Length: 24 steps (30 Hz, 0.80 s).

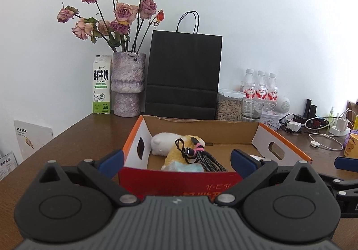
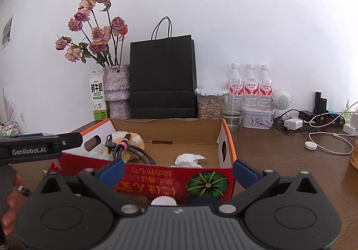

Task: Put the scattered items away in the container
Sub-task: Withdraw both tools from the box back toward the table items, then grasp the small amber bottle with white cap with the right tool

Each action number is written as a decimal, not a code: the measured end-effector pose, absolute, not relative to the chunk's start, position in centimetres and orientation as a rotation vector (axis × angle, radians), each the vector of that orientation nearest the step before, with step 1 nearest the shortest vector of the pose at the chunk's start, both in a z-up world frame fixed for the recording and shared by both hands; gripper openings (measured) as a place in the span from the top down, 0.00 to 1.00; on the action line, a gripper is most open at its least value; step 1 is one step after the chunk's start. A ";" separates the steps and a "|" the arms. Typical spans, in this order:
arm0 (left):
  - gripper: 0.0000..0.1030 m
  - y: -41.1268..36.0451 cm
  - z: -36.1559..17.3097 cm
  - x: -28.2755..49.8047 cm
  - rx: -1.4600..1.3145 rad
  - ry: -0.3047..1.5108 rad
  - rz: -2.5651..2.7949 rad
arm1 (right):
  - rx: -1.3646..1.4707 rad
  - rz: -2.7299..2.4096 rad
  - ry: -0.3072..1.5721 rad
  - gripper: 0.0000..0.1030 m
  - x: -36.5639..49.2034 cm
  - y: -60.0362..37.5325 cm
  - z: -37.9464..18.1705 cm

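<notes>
Both tools are spread wide and hold nothing. Just ahead of the left tool (image 1: pixel 176 164) stands the cardboard box (image 1: pixel 179 179), its red front wall almost between the blue fingertips (image 1: pixel 111 160). The right tool (image 2: pixel 177 170) faces the same wall from a little further to the right, and a small white ridged cap (image 2: pixel 163 201) lies on the desk (image 2: pixel 279 153) directly under it, in front of the box; I cannot tell what it belongs to.

Inside the box, beyond the left tool, I see a plush toy (image 1: pixel 165 143) in white and yellow, a bundle of braided cables (image 1: pixel 201 157) tied with a pink strap lying on top of it, and something pale green (image 1: pixel 190 168) against the near wall. Ahead of the right tool lies a crumpled white tissue (image 2: pixel 189 159).

The task looks nearly finished. The plush should be soft and light, easy to squeeze at the body. The cable bundle is flexible and may slide apart, so the tied part near the pink strap is the best place to hold. The tissue weighs almost nothing and gives under any grip. The cap is small and hard, and it probably needs a careful pinch on its ridged edge.
</notes>
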<state>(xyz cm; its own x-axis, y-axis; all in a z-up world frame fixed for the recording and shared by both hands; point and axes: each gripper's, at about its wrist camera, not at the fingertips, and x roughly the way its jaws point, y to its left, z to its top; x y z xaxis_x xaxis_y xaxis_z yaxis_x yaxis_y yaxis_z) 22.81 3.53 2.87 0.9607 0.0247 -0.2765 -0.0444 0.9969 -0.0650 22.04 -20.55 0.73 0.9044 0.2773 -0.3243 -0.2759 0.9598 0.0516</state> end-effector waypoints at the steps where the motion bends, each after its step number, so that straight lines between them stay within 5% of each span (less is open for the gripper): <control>1: 0.00 3.7 2.8 22.1 -0.067 0.282 0.039 | -0.002 0.289 0.345 0.00 21.1 -20.7 0.5; 13: 0.00 7.6 0.5 14.7 -0.088 0.386 0.120 | -0.061 0.363 0.464 0.03 13.3 -20.0 -2.1; 24: 0.00 7.9 -0.5 12.1 -0.104 0.435 0.112 | 0.029 0.389 0.567 0.36 13.2 -19.7 -3.6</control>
